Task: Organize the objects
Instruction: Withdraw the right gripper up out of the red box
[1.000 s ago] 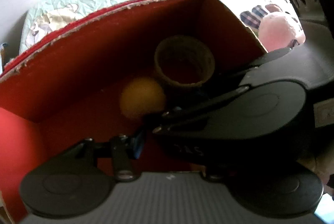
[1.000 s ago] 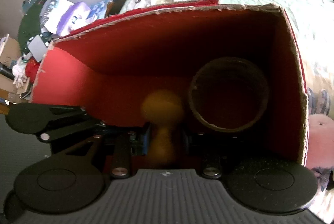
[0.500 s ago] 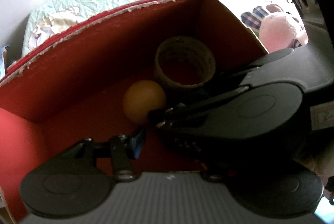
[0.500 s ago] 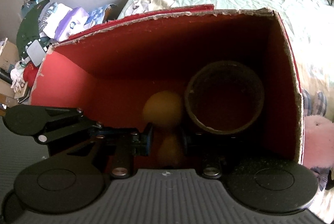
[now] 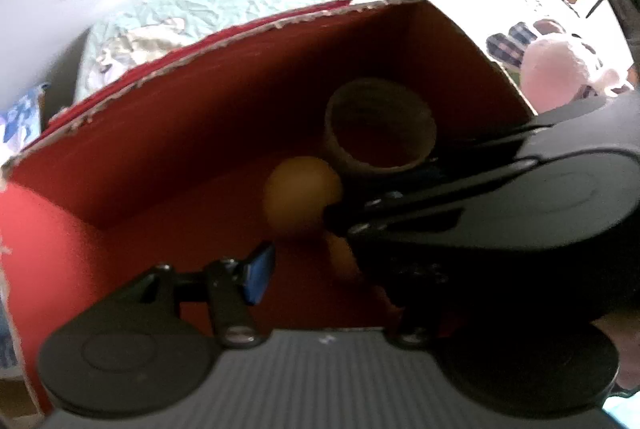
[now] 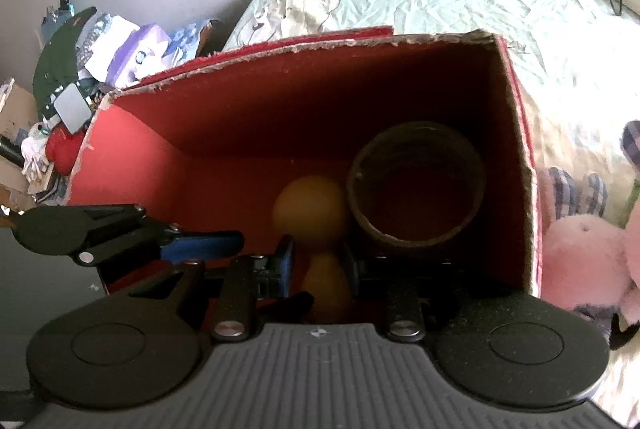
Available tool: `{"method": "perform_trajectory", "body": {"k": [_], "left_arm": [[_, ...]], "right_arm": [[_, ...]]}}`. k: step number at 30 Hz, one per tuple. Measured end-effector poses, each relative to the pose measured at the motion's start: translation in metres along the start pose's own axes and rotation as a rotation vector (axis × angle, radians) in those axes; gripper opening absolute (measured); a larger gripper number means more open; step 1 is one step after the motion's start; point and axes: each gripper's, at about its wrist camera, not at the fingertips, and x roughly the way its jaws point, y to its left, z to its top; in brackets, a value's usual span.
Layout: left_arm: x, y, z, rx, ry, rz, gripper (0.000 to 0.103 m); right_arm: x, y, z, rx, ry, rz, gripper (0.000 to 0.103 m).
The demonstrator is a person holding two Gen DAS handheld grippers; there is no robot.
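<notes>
Box [image 6: 132, 145] holds ring [image 6: 416, 185], ball [image 6: 310, 207] (seemingly orange).

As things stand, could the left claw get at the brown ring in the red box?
Probably not directly. The right claw, shut on the orange pin-shaped piece, sits between the opening left claw and the brown ring by the red box's right wall.

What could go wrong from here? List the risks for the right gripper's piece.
1. The right gripper pinches the yellow round-headed piece only low on its body; the head looks blurred, so it may swing or slip.
2. Its head sits close beside the brown ring in the red box; a sideways move could knock the ring.
</notes>
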Motion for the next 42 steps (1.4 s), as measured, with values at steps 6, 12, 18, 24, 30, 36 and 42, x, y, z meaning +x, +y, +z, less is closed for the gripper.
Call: {"method": "perform_trajectory", "body": {"k": [6, 12, 18, 24, 30, 36, 42], "left_arm": [[-0.013, -0.001, -0.006, -0.037, -0.027, 0.086, 0.06], [-0.024, -0.001, -0.013, -0.081, -0.052, 0.169, 0.061], [-0.031, -0.011, -0.021, -0.088, -0.063, 0.26, 0.061], [-0.041, -0.014, -0.031, -0.107, -0.077, 0.32, 0.066], [-0.047, -0.016, -0.039, -0.133, -0.084, 0.361, 0.074], [-0.051, -0.018, -0.044, -0.142, -0.095, 0.387, 0.076], [-0.055, -0.017, -0.046, -0.16, -0.101, 0.39, 0.079]], "right_arm": [[-0.012, 0.003, -0.009, -0.002, -0.057, -0.035, 0.029], [-0.021, 0.006, -0.018, 0.003, -0.103, -0.058, 0.029], [-0.026, 0.01, -0.025, 0.006, -0.137, -0.084, 0.029], [-0.034, 0.011, -0.031, 0.008, -0.165, -0.103, 0.029], [-0.042, 0.014, -0.039, 0.004, -0.185, -0.116, 0.03], [-0.045, 0.016, -0.042, 0.024, -0.185, -0.1, 0.031], [-0.046, 0.02, -0.046, 0.008, -0.197, -0.119, 0.032]]}}
